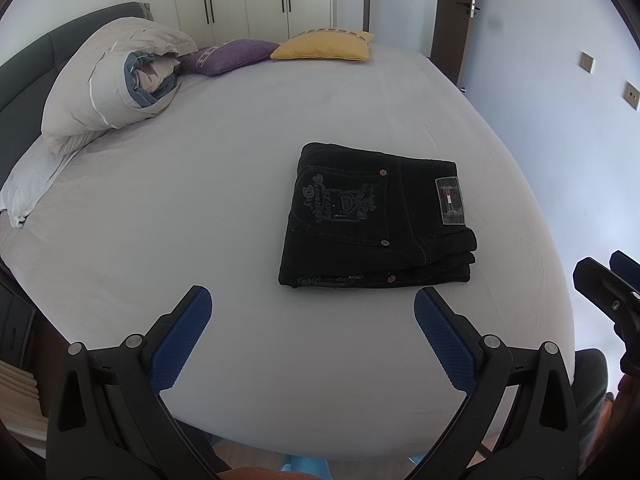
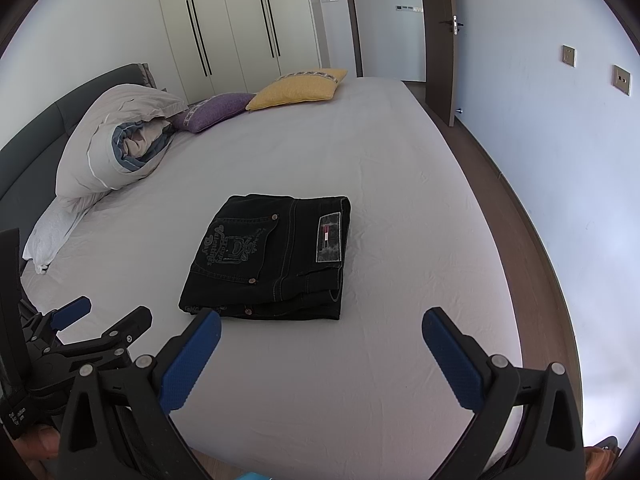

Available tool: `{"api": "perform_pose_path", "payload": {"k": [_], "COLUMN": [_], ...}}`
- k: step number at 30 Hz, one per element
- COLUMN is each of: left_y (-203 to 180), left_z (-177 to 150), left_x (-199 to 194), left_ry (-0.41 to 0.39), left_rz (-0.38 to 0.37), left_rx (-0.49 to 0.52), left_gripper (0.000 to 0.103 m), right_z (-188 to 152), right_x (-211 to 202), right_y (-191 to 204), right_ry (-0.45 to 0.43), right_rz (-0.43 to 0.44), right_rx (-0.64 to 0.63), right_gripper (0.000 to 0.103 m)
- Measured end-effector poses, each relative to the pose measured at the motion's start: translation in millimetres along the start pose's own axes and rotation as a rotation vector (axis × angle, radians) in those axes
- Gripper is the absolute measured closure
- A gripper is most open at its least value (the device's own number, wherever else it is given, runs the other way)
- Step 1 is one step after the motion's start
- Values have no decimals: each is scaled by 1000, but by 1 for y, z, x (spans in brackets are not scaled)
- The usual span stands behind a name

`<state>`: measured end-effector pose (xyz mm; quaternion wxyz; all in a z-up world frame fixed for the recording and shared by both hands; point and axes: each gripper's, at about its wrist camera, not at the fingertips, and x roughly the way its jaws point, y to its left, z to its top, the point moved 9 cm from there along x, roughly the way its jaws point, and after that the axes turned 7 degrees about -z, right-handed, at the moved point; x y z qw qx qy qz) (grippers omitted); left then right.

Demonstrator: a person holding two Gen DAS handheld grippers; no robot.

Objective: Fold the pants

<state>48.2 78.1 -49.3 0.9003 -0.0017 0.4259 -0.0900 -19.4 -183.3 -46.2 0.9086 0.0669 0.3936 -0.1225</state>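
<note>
The black jeans (image 1: pixel 378 216) lie folded into a compact stack on the bed sheet (image 1: pixel 200 208), back pocket and waistband patch facing up. The left gripper (image 1: pixel 312 312) and the right gripper (image 2: pixel 322 334) both hover just short of the jeans' near edge, jaws spread wide, gripping nothing and clear of the denim

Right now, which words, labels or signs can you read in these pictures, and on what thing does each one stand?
"Valentine's Day": stitched on the back pocket of the folded black pants.
Smaller stitched words around that crest: too small to read.
Waistband patch: a red, white and dark flag mark, its text too blurred to read.
White print on the left gripper's strap: too small to read.
</note>
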Motion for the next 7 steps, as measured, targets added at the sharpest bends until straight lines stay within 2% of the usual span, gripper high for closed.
{"api": "perform_pose_path", "payload": {"k": [7], "left_y": [8], "left_z": [2], "left_x": [-1], "left_ry": [-4], "left_rz": [17], "left_rx": [-12], "left_gripper": [0], "right_z": [-1], "right_x": [-1], "right_y": [-1], "right_ry": [0], "right_rz": [-2], "right_rx": [1], "right_gripper": [0]}}
